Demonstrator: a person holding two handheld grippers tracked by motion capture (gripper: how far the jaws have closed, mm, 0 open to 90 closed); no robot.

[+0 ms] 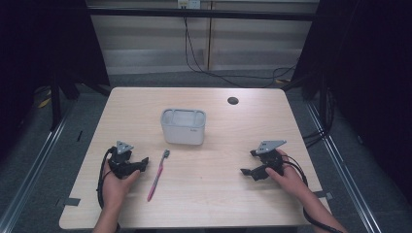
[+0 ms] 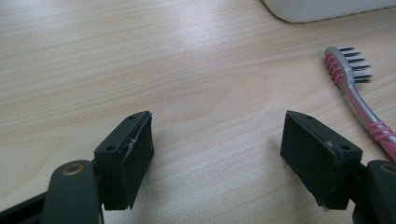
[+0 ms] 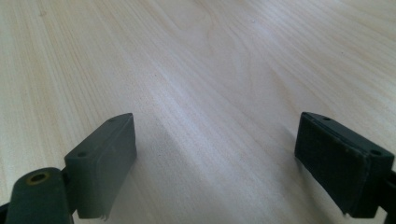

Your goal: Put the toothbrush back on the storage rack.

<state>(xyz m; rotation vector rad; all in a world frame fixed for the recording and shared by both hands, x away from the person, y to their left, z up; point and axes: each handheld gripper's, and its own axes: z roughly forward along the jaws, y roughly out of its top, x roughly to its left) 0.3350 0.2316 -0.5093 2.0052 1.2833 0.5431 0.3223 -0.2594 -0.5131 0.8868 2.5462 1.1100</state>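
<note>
Pale desk [image 1: 218, 194] held a pink toothbrush [image 1: 157, 177] near its front edge, below a white holder [image 1: 183, 127]. Left gripper [image 1: 141, 165] sat spread beside it, seemingly ready to grab; right gripper [image 1: 248, 172] rested spread, empty

Light wood table [image 1: 209, 194]: pink toothbrush [image 1: 158, 175] flat near left; white bin [image 1: 183, 127] upright, center.

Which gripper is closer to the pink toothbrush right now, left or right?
Left. The left gripper sits just beside the toothbrush, fingers open and apart from it. The right gripper is well across the table.
</note>
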